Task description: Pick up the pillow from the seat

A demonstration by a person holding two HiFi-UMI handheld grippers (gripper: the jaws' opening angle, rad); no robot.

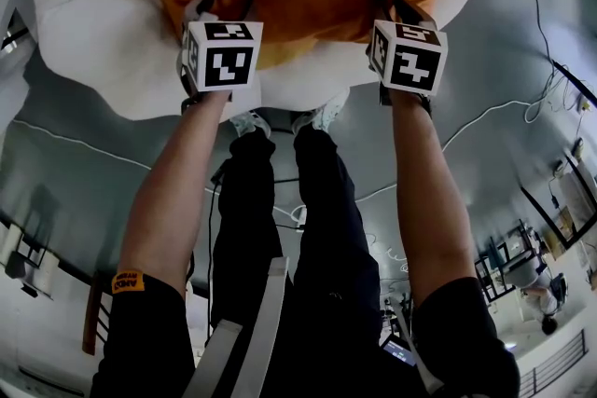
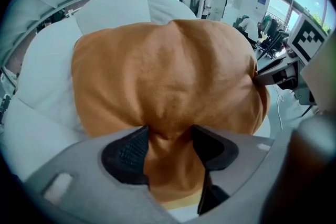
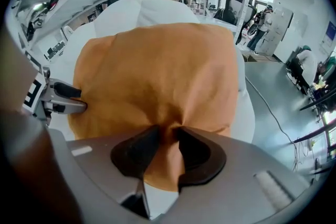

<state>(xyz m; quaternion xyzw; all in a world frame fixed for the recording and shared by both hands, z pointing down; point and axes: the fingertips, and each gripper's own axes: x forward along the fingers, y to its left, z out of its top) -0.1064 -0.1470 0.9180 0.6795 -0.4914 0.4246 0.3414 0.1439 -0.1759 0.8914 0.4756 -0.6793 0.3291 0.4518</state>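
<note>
Left tool (image 2: pixel 169 136), right tool (image 3: pixel 167 136) each clenched on orange pillow (image 2: pixel 168 71), white seat (image 2: pixel 47 71), sleeve tag (image 1: pixel 128 281) illegible

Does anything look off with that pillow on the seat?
Nothing damaged or spilled. The orange pillow lies on the white seat; its near edge just puckers where the left tool and right tool pinch it.
</note>
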